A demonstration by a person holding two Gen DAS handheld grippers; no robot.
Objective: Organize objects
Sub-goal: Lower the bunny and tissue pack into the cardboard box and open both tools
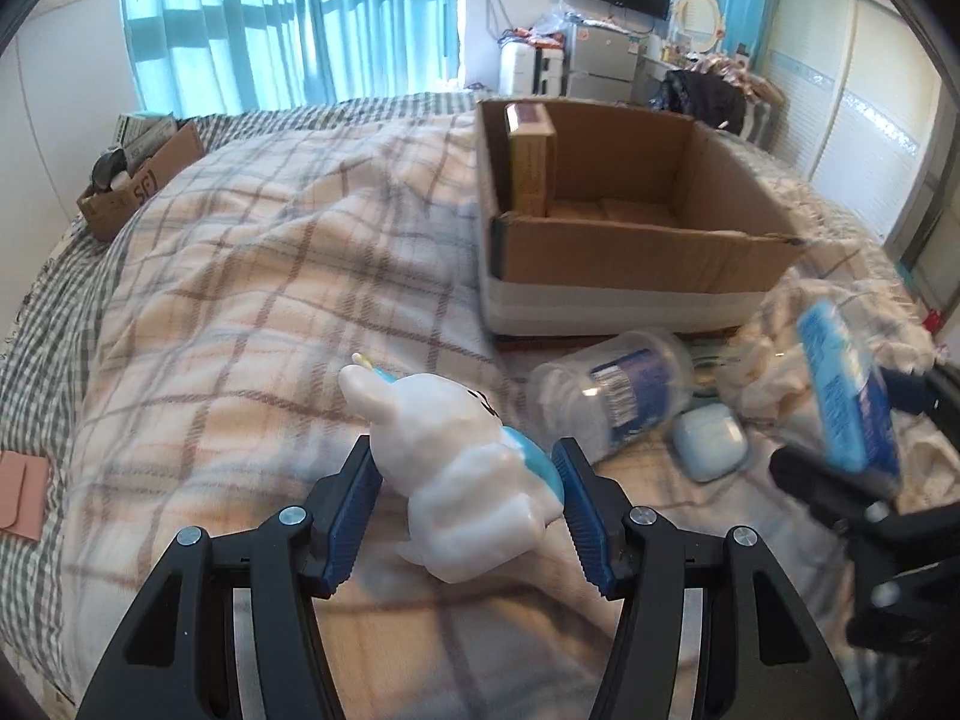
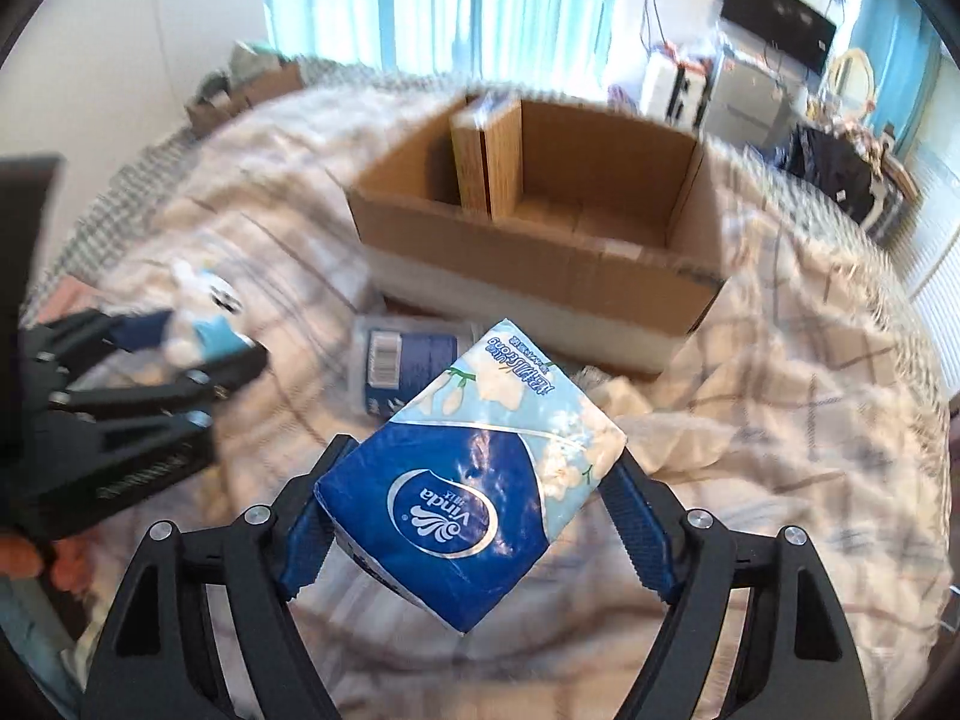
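My left gripper [image 1: 468,498] is around a white rabbit figure [image 1: 462,468] with a blue back that lies on the plaid blanket; the blue pads touch or nearly touch its sides. My right gripper [image 2: 474,504] is shut on a blue Vinda tissue pack [image 2: 474,486] and holds it above the bed. It also shows in the left wrist view [image 1: 846,384]. An open cardboard box [image 1: 630,276] stands ahead with a tan carton [image 1: 531,162] upright in its left corner. A clear jar [image 1: 606,396] lies on its side and a pale blue case [image 1: 708,441] lies beside it.
The plaid blanket [image 1: 240,300] covers the bed. A smaller cardboard box [image 1: 138,180] with items sits at the far left edge. A pink pouch [image 1: 24,495] lies at the left. A crumpled white cloth [image 1: 774,372] lies right of the jar. Curtains and furniture stand behind.
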